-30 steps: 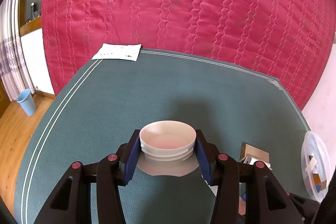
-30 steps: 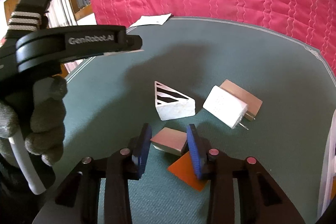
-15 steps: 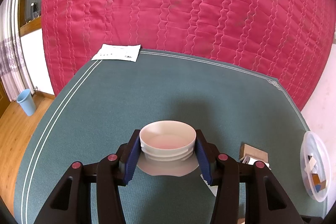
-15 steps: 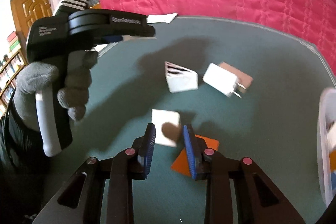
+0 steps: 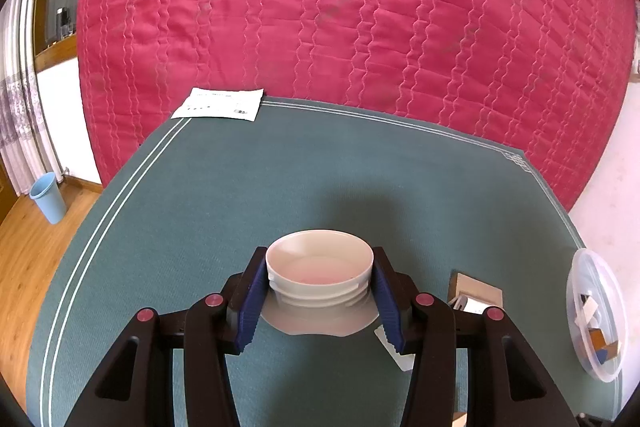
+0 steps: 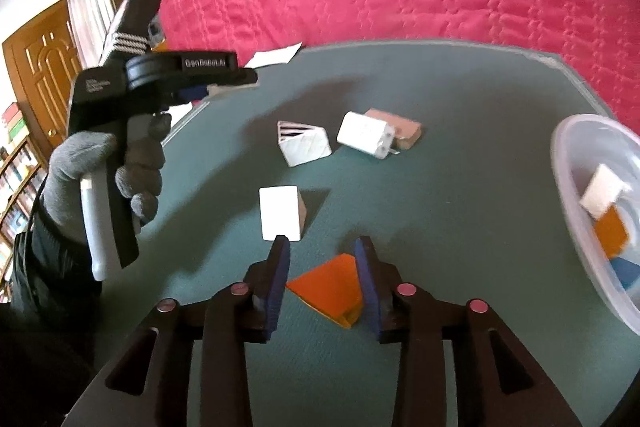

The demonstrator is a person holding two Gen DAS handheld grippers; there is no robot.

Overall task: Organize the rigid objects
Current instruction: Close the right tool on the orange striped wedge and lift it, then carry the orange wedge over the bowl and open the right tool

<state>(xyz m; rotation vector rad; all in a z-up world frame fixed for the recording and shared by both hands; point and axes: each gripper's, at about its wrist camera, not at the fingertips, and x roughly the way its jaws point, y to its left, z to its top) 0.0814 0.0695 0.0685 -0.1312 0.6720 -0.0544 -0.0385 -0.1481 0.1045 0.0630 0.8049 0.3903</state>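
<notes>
Hovering apart over orange wedge [image 6: 330,283], right claw [image 6: 322,259]; left claw [image 5: 320,281] clamped around white cup [image 5: 319,269].

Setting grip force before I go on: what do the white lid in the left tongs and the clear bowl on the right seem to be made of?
The white lid looks like rigid moulded plastic, smooth and slightly glossy, with threaded ridges below its rim. The clear bowl looks like thin translucent plastic: the pieces inside show through its wall. Neither is certain from looks alone.
</notes>
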